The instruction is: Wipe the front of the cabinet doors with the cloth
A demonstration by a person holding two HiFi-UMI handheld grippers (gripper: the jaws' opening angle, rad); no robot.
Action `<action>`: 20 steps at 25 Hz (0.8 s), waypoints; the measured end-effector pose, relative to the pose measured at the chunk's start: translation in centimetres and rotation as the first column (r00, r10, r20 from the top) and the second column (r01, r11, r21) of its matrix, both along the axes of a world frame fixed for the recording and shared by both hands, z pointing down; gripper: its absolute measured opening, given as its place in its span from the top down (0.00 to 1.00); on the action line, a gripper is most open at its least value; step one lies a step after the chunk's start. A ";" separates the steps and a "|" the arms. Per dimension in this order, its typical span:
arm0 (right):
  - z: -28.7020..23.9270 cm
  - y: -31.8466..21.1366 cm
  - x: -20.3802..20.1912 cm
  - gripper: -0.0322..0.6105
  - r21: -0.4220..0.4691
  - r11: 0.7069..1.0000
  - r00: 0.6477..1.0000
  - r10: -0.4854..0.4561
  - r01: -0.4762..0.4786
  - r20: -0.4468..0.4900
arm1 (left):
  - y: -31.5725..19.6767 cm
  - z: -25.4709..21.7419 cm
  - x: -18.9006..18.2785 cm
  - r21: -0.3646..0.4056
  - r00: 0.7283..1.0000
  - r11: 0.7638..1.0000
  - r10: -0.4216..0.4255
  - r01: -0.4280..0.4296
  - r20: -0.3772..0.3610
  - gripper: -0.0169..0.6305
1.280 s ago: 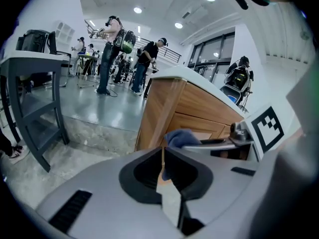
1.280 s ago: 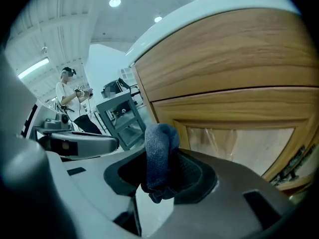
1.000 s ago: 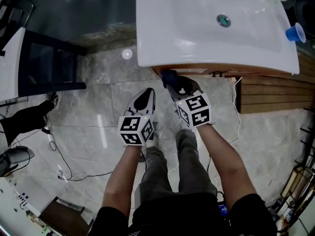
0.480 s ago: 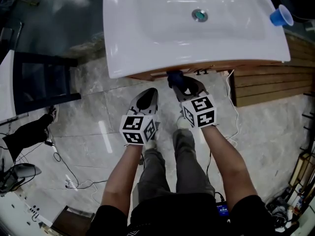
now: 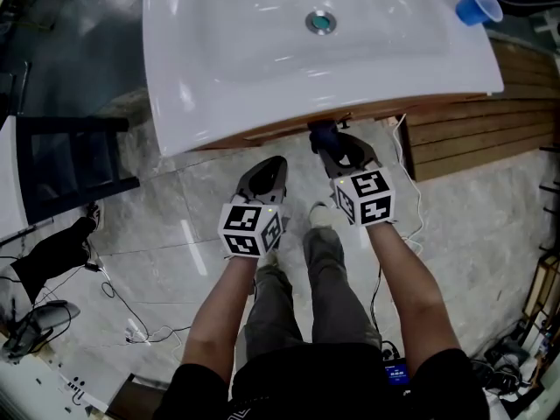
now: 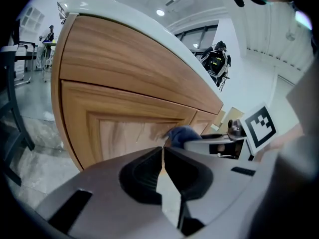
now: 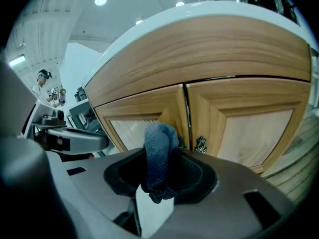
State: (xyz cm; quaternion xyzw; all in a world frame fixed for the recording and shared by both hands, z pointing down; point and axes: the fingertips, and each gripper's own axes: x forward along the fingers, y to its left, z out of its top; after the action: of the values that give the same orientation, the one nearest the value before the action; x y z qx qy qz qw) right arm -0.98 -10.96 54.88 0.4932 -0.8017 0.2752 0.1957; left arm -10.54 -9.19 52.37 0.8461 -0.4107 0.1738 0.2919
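Gripped the cloth (image 7: 158, 133) upright in the right claw (image 7: 159, 158), the cabinet doors' (image 7: 249, 128) middle seam close ahead; held the left claw (image 6: 163, 158) pressed together, empty, farther back.

The sink (image 5: 262, 59) fills the top of the frame, with a cup (image 5: 478, 5) on its upper right corner. The cabinet doors (image 7: 239, 128) sit under it. The cloth (image 7: 159, 148), in the right claw (image 5: 329, 145), is just before them, mid-frame.

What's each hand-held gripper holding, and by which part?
The right hand-held gripper pinches the blue cloth around its bunched middle, a folded end poking out ahead. The left hand-held gripper is shut, empty.
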 end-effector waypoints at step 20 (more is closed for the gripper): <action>0.7 2.4 -7.4 0.71 -0.007 0.993 0.993 -0.115 0.115 0.037 | 2.2 1.2 -6.3 -0.012 0.995 0.995 -0.100 0.100 0.030 0.94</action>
State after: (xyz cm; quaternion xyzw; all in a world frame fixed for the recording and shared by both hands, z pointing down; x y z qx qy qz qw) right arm -8.42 -8.53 55.59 0.4403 -0.8309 0.2760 0.1989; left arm -16.82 -7.00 53.54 0.8198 -0.4556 0.1740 0.3000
